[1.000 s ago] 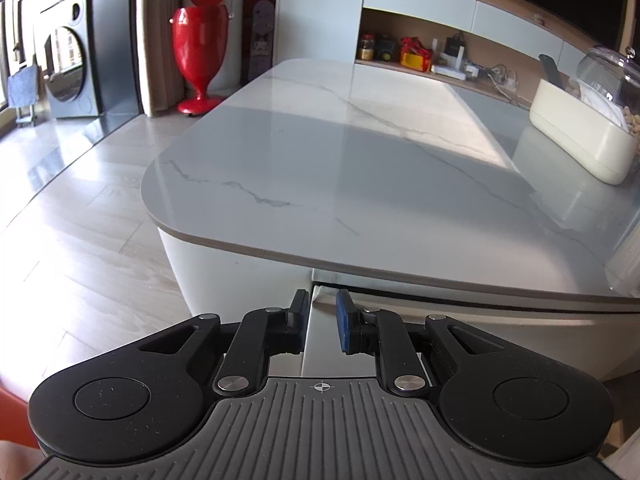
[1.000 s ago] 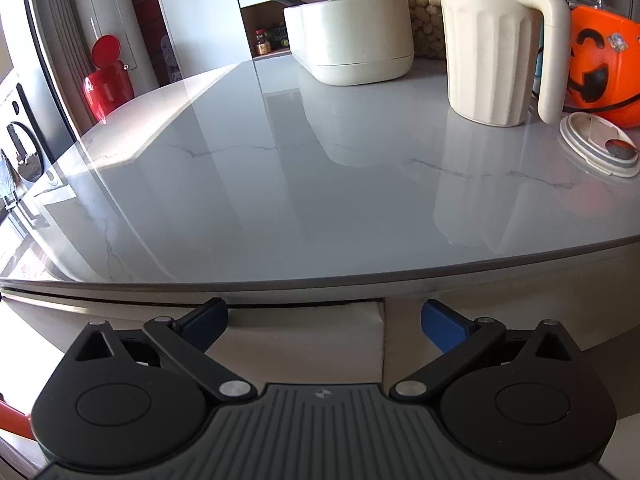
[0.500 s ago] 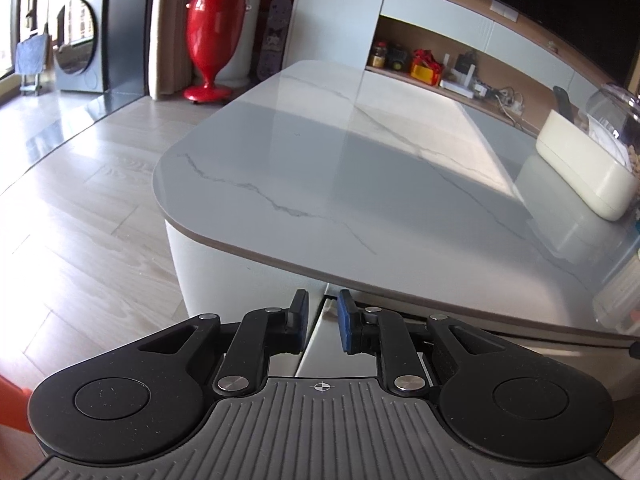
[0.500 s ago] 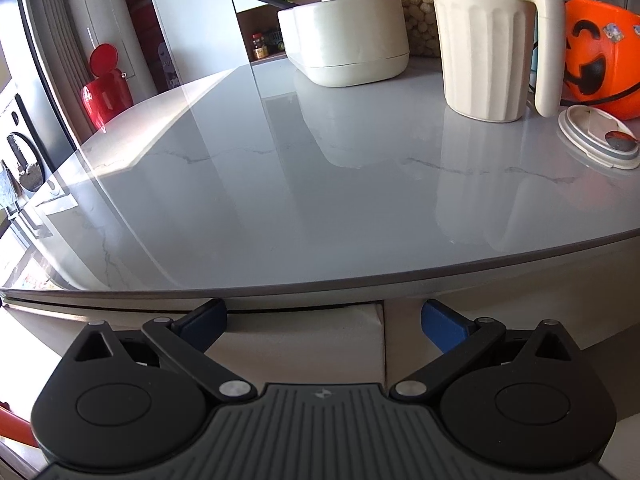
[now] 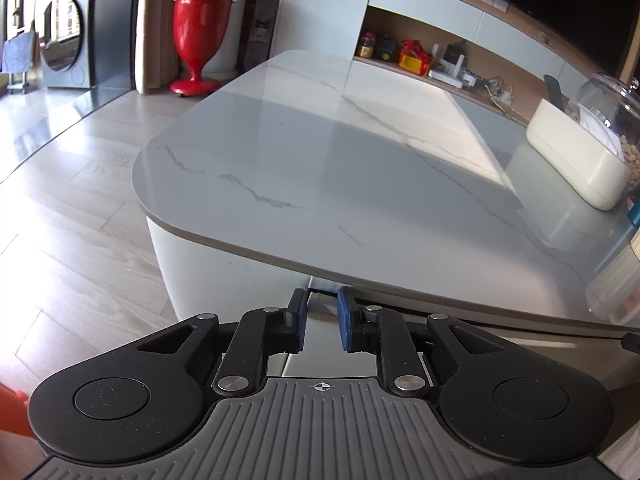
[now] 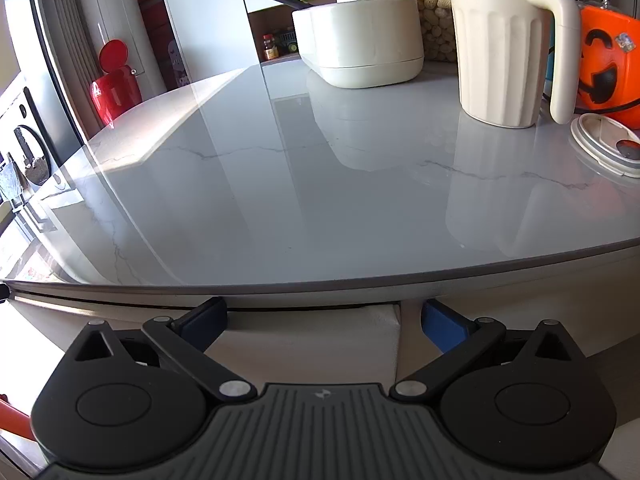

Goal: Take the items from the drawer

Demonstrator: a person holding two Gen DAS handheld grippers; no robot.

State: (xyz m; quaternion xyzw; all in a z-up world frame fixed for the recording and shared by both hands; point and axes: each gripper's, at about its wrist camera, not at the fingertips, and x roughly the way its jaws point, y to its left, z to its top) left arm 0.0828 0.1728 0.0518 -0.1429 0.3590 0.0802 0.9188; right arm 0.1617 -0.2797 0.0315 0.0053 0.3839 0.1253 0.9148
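Observation:
The white drawer front [image 6: 312, 328] sits just under the marble tabletop [image 6: 320, 200] and juts out slightly, with a dark slit above it. My right gripper [image 6: 324, 318] is open wide and straddles the drawer front's right end [image 6: 394, 316], touching nothing. In the left wrist view my left gripper [image 5: 322, 320] stands at the drawer's left seam. Its jaws are a narrow gap apart, with the white drawer front [image 5: 324, 316] pinched between them. The drawer's inside is hidden.
On the tabletop stand a cream box [image 6: 360, 48], a cream jug [image 6: 504, 52], an orange pumpkin bucket [image 6: 604, 64], a white lid [image 6: 604, 148] and a jar of peanuts [image 6: 436, 20]. To the left are wooden floor [image 5: 72, 220] and a red bin [image 5: 200, 32].
The left wrist view has tilted and turned a little, showing more floor and table corner; its jaws kept the same narrow gap. The right gripper has barely moved and stays wide open.

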